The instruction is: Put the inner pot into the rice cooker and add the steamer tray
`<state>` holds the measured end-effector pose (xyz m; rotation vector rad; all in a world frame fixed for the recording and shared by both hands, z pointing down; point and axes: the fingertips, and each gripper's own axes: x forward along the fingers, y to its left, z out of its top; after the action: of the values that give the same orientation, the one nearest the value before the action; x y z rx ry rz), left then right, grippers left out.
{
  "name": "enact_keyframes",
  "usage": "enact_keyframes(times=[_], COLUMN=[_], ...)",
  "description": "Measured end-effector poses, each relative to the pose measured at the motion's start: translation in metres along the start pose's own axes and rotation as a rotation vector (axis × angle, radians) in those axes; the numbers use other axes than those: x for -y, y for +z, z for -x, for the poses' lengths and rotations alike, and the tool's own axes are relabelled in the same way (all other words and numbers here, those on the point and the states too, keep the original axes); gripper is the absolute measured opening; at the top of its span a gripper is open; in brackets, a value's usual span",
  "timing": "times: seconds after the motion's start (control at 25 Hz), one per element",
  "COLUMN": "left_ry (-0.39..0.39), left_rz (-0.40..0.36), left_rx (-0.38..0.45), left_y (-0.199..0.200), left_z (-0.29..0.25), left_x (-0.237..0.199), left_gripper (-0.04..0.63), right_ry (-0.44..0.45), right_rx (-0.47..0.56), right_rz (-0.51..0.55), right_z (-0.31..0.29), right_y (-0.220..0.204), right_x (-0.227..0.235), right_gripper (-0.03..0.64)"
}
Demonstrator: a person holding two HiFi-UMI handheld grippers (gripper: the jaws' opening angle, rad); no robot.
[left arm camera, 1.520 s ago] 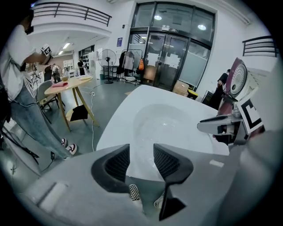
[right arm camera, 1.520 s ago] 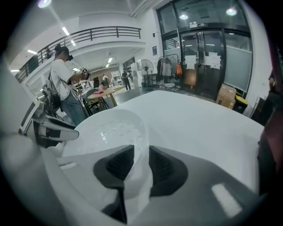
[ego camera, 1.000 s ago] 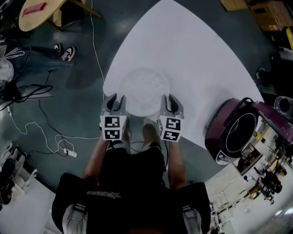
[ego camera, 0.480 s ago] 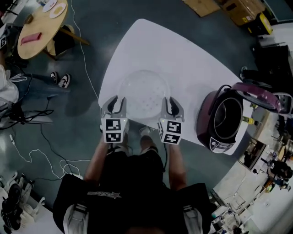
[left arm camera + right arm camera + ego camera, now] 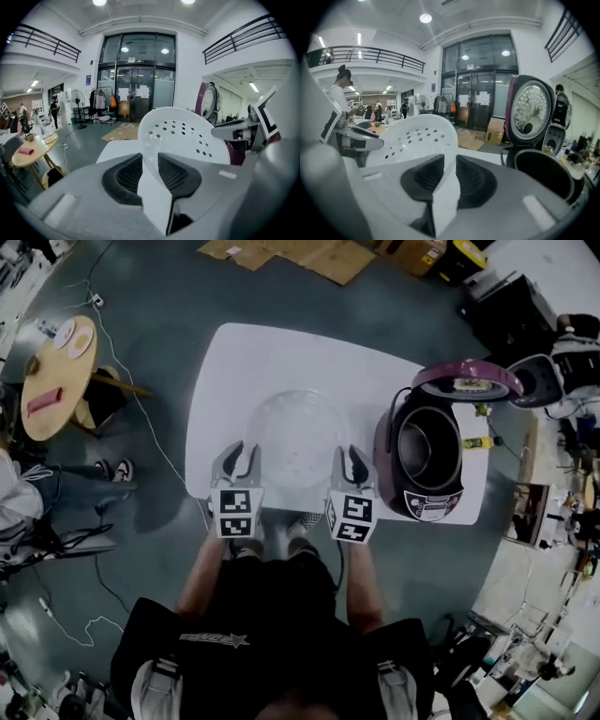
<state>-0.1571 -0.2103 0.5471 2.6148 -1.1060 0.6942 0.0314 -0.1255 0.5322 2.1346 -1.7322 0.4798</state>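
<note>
Steamer tray (image 5: 298,432) held by both rims over the white surface (image 5: 281,352)
The left gripper (image 5: 234,454) has its fingers (image 5: 178,176) pinched narrow on the tray's left rim. The tray looks thin, light and stiff, maybe slippery, so two rim holds seem best. The right gripper (image 5: 349,460) pinches the right rim. Just right, the rice cooker (image 5: 427,502) sits open with the inner pot (image 5: 424,442) inside.

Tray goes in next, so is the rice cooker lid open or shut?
Open: the lid stands raised behind the rice cooker, baring its inner pot.
</note>
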Motion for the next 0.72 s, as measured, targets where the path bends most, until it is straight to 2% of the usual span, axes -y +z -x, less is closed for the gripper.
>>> enact_keyframes(times=[0.4,0.72], left_ry=[-0.197,-0.352], left_rz=[-0.111,-0.189], left_rx=[0.106,0.175], left_y=[0.063,0.096], left_z=[-0.013,-0.012], left_x=[0.094,0.162], left_gripper=[0.112,0.112], right_ry=[-0.246,-0.433], right_rx=[0.079,0.131], right_rz=[-0.049,-0.106], right_z=[0.073,0.14], right_y=[0.017,0.018], right_x=[0.088,0.135], right_gripper=[0.082,0.077])
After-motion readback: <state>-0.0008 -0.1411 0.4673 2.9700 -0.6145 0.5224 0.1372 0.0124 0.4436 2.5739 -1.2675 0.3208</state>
